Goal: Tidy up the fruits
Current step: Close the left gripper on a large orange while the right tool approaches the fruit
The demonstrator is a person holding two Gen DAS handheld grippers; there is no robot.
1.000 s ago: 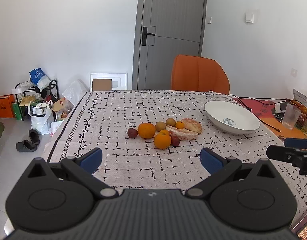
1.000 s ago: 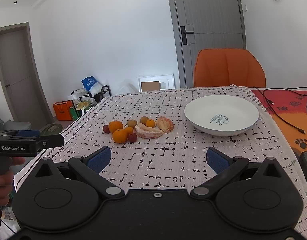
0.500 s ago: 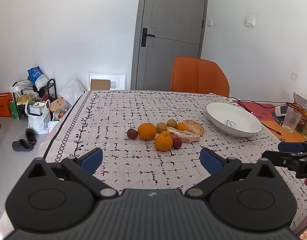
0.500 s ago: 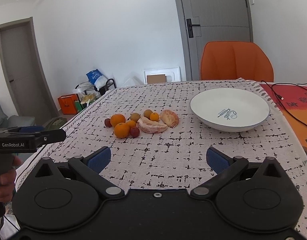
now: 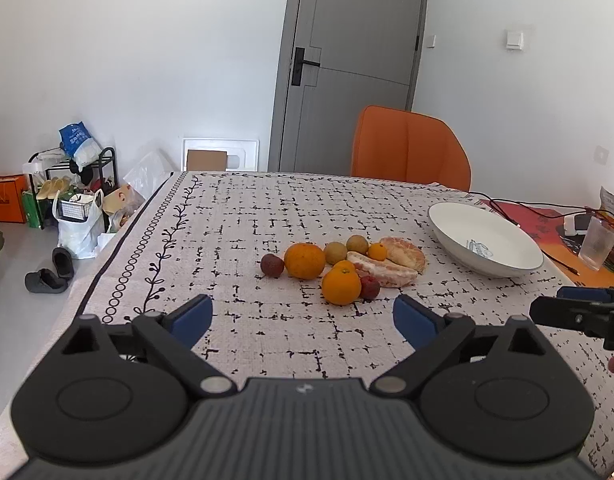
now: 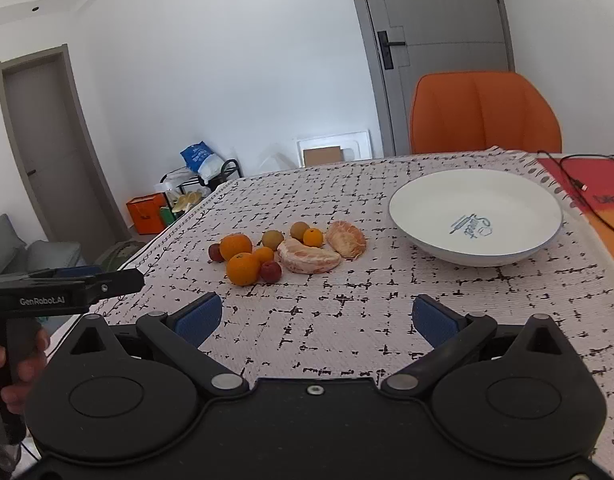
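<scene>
Left wrist view: whole setup is visible from here, so going big to small.
Tabletop [image 5: 235, 216]: covered in a grid-print cloth, and everything for the job sits toward the middle and far right, within reach of both hands I'd guess.
Orange chair [image 5: 407, 144]: pushed in at the far side, well apart from the fruit, not in the way.
White bowl [image 6: 475, 216]: empty, just right of the fruit pile. Looks like the obvious drop-off spot, which is probably why it's parked so near.
Left gripper [image 5: 303, 318]: jaws are wide but closing a bit right now, nothing between them. It's aimed at the pile's near edge, so my read is it's sizing up a first pick.
Right gripper [image 6: 317, 318]: jaws spread wide, empty, pointed between pile and bowl. Probably waiting its turn.
Peeled citrus segments [image 6: 309, 256]: two chunks, lying on the bowl side of the pile, touching the small stuff. Soft, so I'd squeeze gently.
Oranges [image 5: 341, 286]: the front one is nearest the left jaws, the bigger one [image 5: 305, 260] sits behind it to the left.
Small fruits: dark red ones [image 5: 272, 265] at the left end and beside the front orange, brownish round ones [image 5: 335, 252] at the back.
</scene>
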